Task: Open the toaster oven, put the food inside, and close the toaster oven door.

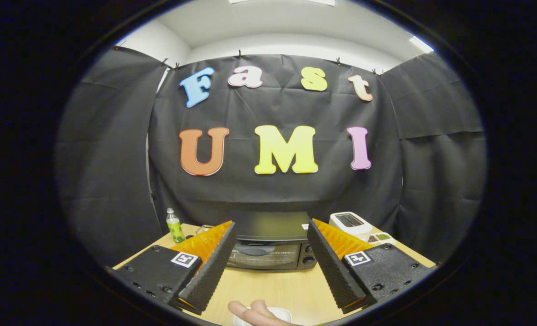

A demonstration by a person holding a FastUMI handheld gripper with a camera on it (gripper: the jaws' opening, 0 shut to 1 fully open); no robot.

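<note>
With the tongs (272,253) released and holding nothing, approach the closed toaster oven (270,246) squarely, aiming at its door handle (256,250) before clenching.

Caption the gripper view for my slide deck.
Open hand-held gripper faces the closed toaster oven across the wooden table.

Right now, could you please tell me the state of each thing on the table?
Toaster oven: door closed.
Tongs: open, holding nothing, toaster oven beyond them.
Green bottle: upright, capped.
White toaster: upright, slots up.
Hand: resting on a white dish.
</note>
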